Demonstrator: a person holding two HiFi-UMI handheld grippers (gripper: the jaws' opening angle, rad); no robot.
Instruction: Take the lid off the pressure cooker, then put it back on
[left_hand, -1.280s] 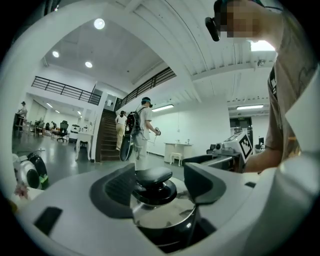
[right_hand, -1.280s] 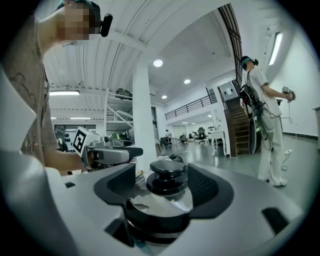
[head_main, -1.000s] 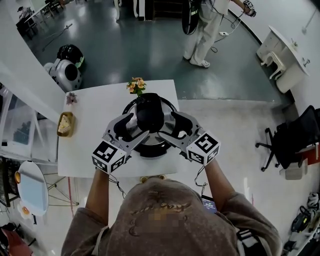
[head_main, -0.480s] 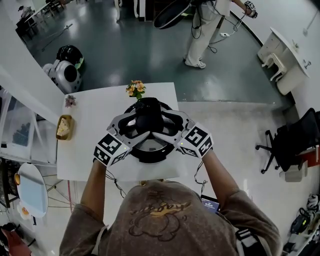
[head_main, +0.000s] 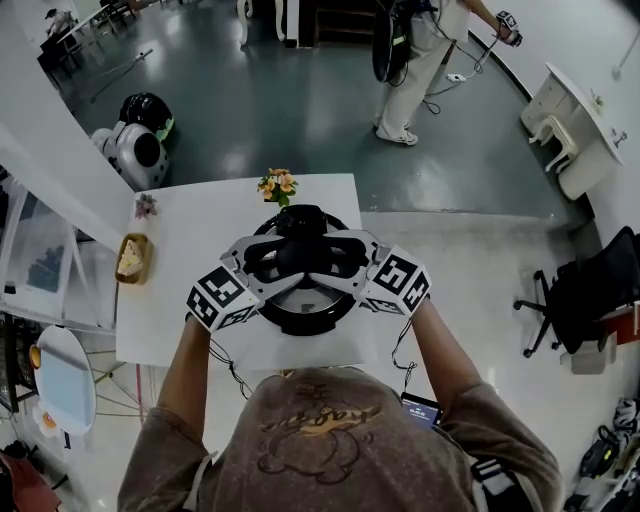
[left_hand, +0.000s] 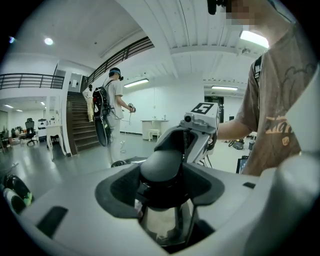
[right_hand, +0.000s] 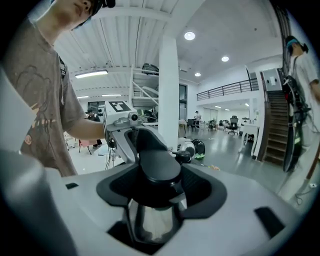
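Observation:
The pressure cooker stands on the white table, its lid on. The lid's black handle rises in the middle. My left gripper reaches in from the left and my right gripper from the right, both around the handle. In the left gripper view the handle knob sits between the jaws of the left gripper, with the right gripper opposite. The right gripper view shows the knob between the jaws of the right gripper. Both pairs of jaws are closing, with small gaps beside the knob.
A vase of flowers stands at the table's far edge behind the cooker. A small dish with food and a tiny flower sit at the table's left. A person stands on the floor beyond, and a black chair is to the right.
Both grippers came down and inward until their jaws surround the lid's handle. Over the last half second they hardly moved. The person at the back shifted a little.

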